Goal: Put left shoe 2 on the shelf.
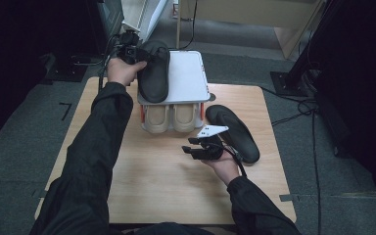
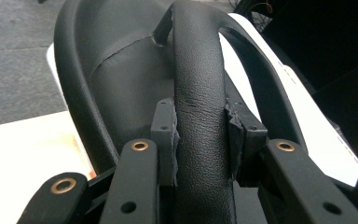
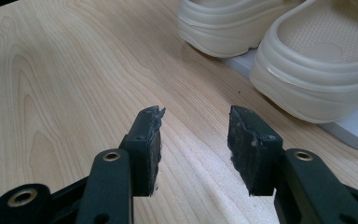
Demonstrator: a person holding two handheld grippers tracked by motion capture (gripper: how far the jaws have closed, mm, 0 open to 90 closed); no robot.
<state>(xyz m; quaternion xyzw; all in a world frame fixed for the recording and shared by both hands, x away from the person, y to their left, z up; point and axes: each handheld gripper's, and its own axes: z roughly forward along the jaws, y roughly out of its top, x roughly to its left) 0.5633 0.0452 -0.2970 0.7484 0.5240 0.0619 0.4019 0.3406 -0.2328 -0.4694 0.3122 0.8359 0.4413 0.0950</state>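
A black slipper (image 1: 154, 76) lies on the left half of a white shoe rack's top shelf (image 1: 188, 78). My left gripper (image 1: 136, 55) is at the slipper's far end. In the left gripper view it (image 2: 200, 121) is shut on the slipper's black strap (image 2: 199, 70), with the sole (image 2: 121, 84) behind. A second black slipper (image 1: 235, 132) lies on the wooden table (image 1: 166, 181), right of the rack. My right gripper (image 1: 188, 145) hovers open just left of it, nothing between its fingers (image 3: 196, 130).
A pair of beige slippers (image 1: 170, 117) sits on the rack's lower shelf, also seen ahead and to the right in the right gripper view (image 3: 307, 56). Cables (image 1: 293, 115) trail across the grey floor right of the table. Dark equipment stands at both sides.
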